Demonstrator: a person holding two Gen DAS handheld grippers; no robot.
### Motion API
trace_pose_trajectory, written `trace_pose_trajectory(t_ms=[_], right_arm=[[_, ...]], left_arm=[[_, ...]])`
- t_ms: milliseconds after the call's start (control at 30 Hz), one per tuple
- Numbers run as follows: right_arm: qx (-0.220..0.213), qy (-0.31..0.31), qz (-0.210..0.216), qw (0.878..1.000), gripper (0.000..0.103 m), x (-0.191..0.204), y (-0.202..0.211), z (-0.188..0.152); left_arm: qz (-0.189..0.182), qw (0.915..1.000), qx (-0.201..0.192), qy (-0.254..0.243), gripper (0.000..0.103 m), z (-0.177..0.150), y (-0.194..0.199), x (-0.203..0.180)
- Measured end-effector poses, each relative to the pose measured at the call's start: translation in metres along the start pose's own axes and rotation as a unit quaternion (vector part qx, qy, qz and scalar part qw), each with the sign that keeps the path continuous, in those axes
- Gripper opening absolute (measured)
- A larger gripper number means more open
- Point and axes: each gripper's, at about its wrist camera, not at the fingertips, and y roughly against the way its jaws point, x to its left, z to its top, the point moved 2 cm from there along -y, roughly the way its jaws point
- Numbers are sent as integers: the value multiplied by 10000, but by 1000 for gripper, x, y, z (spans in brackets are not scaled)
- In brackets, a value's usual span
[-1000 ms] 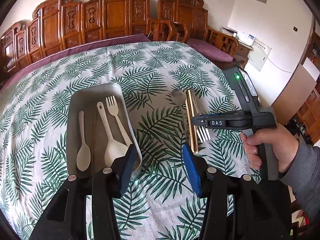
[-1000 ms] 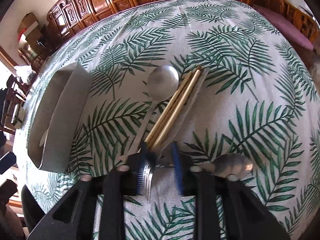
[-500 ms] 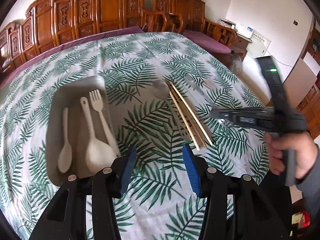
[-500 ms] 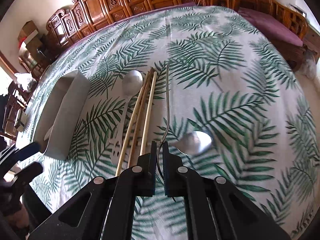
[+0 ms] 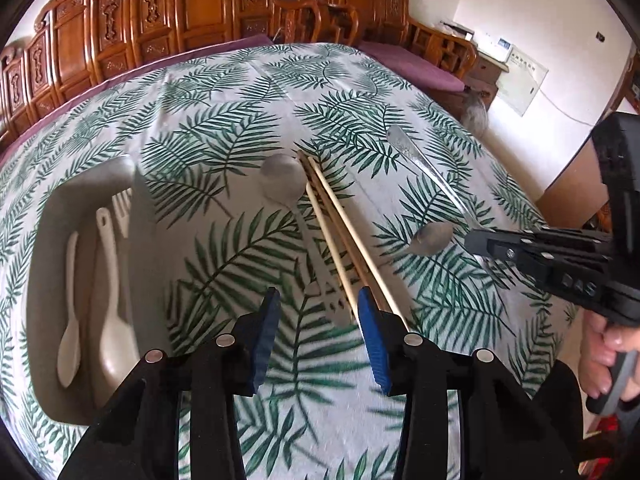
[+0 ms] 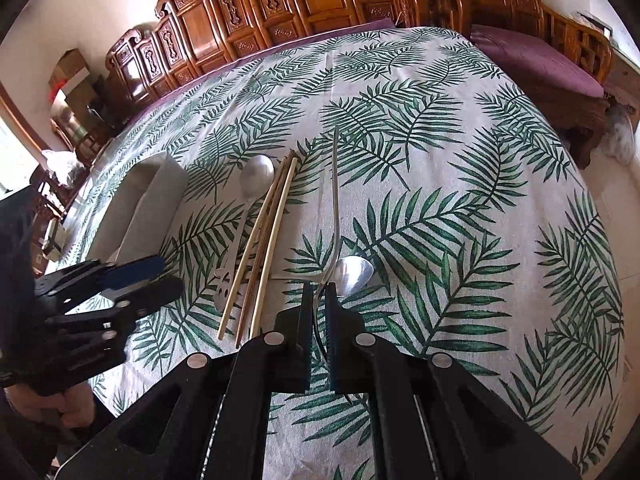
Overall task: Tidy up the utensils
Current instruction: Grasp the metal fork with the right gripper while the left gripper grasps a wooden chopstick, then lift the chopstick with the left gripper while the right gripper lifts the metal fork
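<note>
My left gripper (image 5: 318, 320) hangs low over the palm-print cloth with its jaws closing. The slotted handle of a large metal spoon (image 5: 282, 182) lies between the blue pads, untouched. A bundle of wooden chopsticks (image 5: 340, 232) runs past the right pad. My right gripper (image 6: 319, 292) is shut on a metal fork (image 6: 335, 184), held edge-on above the table; its handle (image 5: 416, 160) points away. Below it lies a small metal spoon (image 6: 354, 274). The grey tray (image 5: 144, 240) at left holds a white spoon (image 5: 68, 344), a white scoop (image 5: 114, 344) and a white fork (image 5: 122, 208).
Carved wooden chairs (image 5: 200, 12) ring the far side of the round table, with a purple-cushioned bench (image 6: 552, 64) at the right. A person's hand (image 5: 608, 352) grips the right tool's handle. The cloth beyond the utensils is bare.
My left gripper has slid right and down from the tray to the spoon handle, jaws narrower. The right gripper has shut on the fork and carried it up and to the right.
</note>
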Motion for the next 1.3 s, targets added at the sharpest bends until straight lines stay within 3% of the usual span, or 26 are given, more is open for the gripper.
trace_pose_trajectory(t_ms=[400,1300], right_arm=[[-17,-43,-7,10000,7,-6,0,2],[26,-86,91,9999,7,-8,-3,2]], left_arm=[[126,9994,329,47,17,25,-50,-10],[623,9965,507,-220,7,33,-69,-23]])
